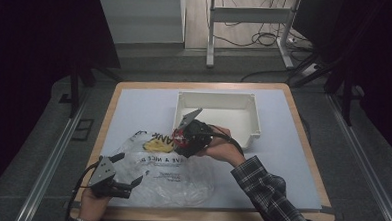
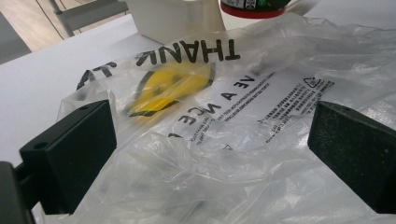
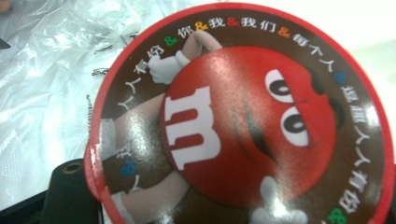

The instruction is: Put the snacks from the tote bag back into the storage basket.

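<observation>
Table (image 1: 292,145), candy tin (image 3: 243,126) edge cropped

A white mat (image 1: 134,108) covers the wooden table (image 1: 303,125). On it lies a clear plastic bag (image 1: 171,174) with black letters and a yellow mark (image 1: 157,145). Near the far edge stands a white bin (image 1: 244,100), open on top. A round red tin (image 3: 243,121) with a red candy figure is over the bag. Behind the table, cables (image 1: 252,40) lie on the floor by a grey frame (image 1: 248,15).
</observation>
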Action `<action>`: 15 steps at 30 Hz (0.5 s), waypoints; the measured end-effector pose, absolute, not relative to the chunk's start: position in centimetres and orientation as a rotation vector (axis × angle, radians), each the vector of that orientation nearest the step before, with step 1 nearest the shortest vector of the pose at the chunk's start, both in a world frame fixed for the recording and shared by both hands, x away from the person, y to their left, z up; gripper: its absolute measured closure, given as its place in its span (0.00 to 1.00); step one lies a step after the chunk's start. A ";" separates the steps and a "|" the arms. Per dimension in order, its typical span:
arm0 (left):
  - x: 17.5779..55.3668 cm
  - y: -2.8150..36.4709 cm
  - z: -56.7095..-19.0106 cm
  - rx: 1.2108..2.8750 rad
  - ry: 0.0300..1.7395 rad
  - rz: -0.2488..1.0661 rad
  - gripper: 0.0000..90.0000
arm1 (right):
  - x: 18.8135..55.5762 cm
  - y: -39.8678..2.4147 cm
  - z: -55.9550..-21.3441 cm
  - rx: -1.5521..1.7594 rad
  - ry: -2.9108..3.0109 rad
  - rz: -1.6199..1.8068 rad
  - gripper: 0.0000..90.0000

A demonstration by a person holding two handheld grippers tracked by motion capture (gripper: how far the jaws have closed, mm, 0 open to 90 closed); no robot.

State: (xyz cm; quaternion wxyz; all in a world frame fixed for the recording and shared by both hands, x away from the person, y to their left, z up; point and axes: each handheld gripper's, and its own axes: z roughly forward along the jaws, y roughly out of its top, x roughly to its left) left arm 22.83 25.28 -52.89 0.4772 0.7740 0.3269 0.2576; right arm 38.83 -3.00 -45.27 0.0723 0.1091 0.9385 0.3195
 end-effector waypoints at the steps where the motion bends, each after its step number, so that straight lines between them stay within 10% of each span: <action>1: 22.8 25.3 -52.9 1.891 0.798 0.629 0.01 | 38.9 -3.1 -45.2 0.325 2.818 0.958 0.28; 15: 22.8 25.3 -52.9 1.892 0.798 0.629 0.01 | 40.4 -4.3 -45.3 0.353 2.798 0.953 0.28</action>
